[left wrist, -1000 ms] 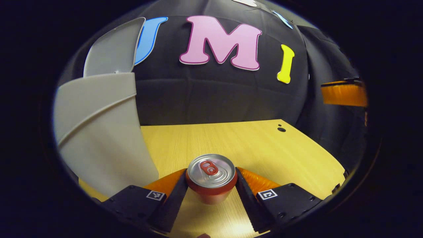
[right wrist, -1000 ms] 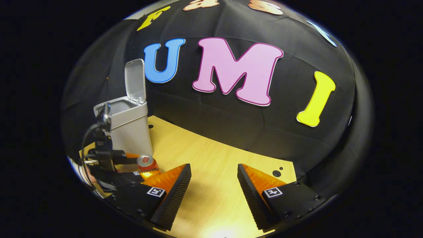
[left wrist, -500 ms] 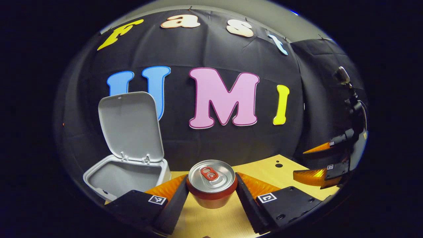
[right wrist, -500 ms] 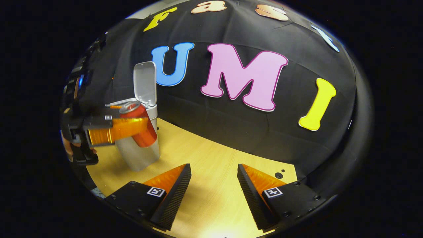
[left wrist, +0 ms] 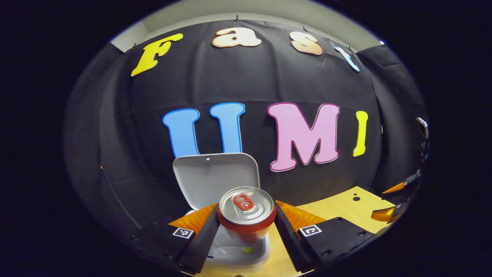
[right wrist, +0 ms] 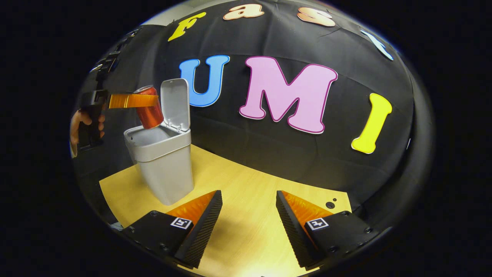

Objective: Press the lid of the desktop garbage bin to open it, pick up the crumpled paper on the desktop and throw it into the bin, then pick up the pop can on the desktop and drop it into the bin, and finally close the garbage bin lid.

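While it hangs over the open mouth of the garbage bin (right wrist: 161,161), the pop can (left wrist: 246,213) is pinched on both sides by the left claw (left wrist: 246,231), top up and leaning slightly. From the right gripper view the pop can (right wrist: 149,107) sits above the bin's rim, just in front of the raised lid (right wrist: 175,103), with the left claw (right wrist: 132,100) reaching in level from the side and a hand (right wrist: 85,122) gripping its handle. Looking down past the can, the left gripper view shows the bin's pale inside (left wrist: 238,250) and the upright lid (left wrist: 215,179) behind. The right claw (right wrist: 248,219) hovers low over the wooden counter (right wrist: 246,184) with its fingers spread wide and nothing between them, near the bin's base.
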Motion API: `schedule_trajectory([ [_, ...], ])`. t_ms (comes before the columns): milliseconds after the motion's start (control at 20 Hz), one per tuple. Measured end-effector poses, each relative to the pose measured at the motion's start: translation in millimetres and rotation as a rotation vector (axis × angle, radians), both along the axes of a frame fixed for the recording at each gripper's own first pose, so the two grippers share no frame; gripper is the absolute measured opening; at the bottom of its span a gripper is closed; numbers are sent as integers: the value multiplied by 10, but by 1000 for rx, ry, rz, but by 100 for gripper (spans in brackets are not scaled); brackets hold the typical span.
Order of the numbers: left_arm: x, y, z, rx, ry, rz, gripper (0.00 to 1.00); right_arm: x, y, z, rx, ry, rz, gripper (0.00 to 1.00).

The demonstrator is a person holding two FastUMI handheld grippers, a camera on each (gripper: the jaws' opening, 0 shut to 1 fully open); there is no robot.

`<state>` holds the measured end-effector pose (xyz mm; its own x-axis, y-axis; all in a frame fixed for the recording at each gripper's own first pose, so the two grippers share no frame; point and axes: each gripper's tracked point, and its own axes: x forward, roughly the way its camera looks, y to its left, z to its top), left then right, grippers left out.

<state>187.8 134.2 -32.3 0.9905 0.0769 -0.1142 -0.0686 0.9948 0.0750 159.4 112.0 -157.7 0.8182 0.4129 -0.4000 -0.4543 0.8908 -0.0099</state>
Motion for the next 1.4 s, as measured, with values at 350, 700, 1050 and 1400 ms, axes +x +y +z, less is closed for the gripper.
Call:
schedule_trajectory([
  [350, 4, 474, -336, -64, 69, 81, 84, -70, 27, 16, 10, 6, 2, 92],
  [700, 62, 603, -373, -89, 52, 117, 91, -78, -98, -42, 14, 23, -27, 92],
  [1050, 138, 633, 388, -55, -104, 99, 94, -59, -200, -105, 21, 34, -48, 92],
  [1400, 615, 957, 1158, -106, -187, 109, 93, -78, -153, -130, 53, 44, -59, 92],
])
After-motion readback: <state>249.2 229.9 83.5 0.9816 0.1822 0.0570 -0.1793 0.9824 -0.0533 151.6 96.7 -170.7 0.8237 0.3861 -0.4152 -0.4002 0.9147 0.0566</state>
